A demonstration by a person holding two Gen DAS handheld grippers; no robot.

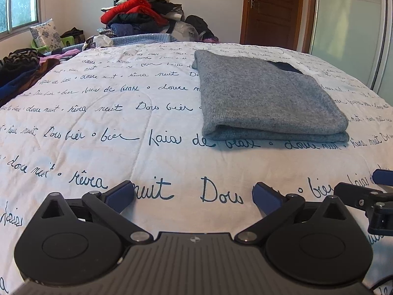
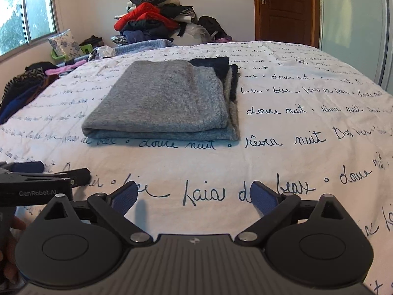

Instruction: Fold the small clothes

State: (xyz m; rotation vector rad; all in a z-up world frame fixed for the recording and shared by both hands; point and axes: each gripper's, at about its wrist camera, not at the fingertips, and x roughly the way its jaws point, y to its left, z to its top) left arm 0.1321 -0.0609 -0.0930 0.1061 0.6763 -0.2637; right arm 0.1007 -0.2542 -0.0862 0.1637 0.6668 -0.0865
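A grey knit garment (image 1: 265, 98) lies folded flat on the white bedspread (image 1: 122, 127) with blue script; a dark layer shows at its far edge. In the right wrist view the garment (image 2: 167, 98) lies ahead and left of centre. My left gripper (image 1: 194, 194) is open and empty, low over the bedspread, well short of the garment. My right gripper (image 2: 194, 194) is open and empty too, just right of the left one; its fingers (image 1: 353, 191) show at the left view's right edge. The left gripper also shows in the right wrist view (image 2: 49, 174).
A tall pile of clothes (image 1: 145, 12) stands behind the bed's far edge. More garments (image 1: 27, 68) lie along the bed's left side. A floral cushion (image 1: 46, 34) sits under the window. A wooden door (image 1: 272, 7) and a glass wardrobe panel (image 1: 348, 24) stand at the right.
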